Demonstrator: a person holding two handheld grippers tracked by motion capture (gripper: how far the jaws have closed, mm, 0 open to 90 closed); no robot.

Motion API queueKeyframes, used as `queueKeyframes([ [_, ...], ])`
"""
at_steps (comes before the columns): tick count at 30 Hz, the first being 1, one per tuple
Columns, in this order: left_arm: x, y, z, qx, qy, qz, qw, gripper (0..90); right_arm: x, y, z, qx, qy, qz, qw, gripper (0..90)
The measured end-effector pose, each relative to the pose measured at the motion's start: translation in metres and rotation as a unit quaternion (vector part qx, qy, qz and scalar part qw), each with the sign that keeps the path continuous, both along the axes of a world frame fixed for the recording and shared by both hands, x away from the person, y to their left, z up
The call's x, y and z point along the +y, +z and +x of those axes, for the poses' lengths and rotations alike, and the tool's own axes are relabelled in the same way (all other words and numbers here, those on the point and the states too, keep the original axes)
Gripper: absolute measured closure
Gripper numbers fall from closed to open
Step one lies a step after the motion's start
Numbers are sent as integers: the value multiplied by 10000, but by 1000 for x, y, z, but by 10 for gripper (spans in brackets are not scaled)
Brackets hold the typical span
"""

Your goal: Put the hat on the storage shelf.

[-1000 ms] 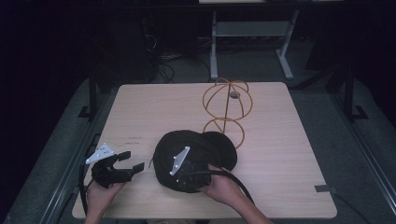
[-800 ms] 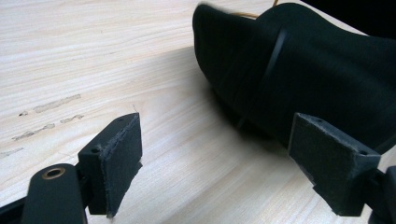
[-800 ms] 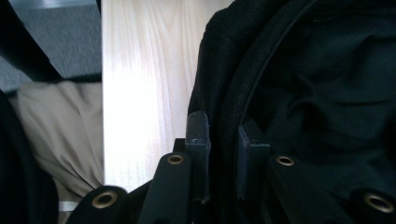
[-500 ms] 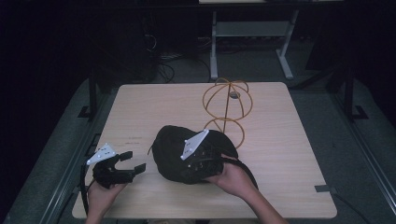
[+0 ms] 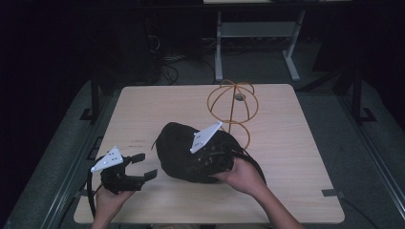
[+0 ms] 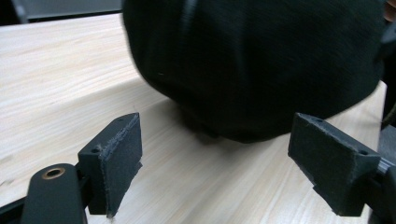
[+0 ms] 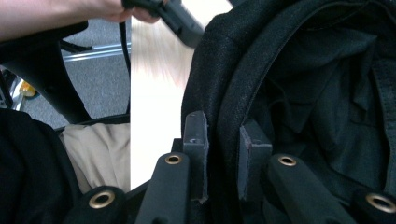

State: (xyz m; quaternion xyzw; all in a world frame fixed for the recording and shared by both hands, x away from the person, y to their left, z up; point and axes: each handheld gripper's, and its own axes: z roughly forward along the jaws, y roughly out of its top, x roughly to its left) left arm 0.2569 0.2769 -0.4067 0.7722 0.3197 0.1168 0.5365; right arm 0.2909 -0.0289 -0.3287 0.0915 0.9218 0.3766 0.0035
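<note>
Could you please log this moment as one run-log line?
right gripper: shut on black hat rim | left gripper: open, beside hat | wire stand: behind hat

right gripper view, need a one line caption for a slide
Right gripper shut on the rim of a black hat, with the table beyond.

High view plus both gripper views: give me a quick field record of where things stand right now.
surface: wooden table
black hat: near the table's middle, brim edge lifted
right gripper: shut on the hat's edge, fabric pinched between its fingers
left gripper: open, holding nothing, hat just ahead of it
wire stand: orange, upright behind the hat, nothing on it
contact hat/stand: cannot tell
</note>
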Motion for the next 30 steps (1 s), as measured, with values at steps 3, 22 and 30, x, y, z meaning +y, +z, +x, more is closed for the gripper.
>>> queueKeyframes([
  [3,-7,2,-2,-70,-117,23,9999,168,-1,6,0,-32,-48,42,10000,765],
  [22,-35,21,14,-502,-464,-51,9976,320,5,43,-3,-86,173,490,9986,766],
  [30,-36,31,18,-608,-890,-116,9941,747,4,44,-3,77,206,659,9976,768],
])
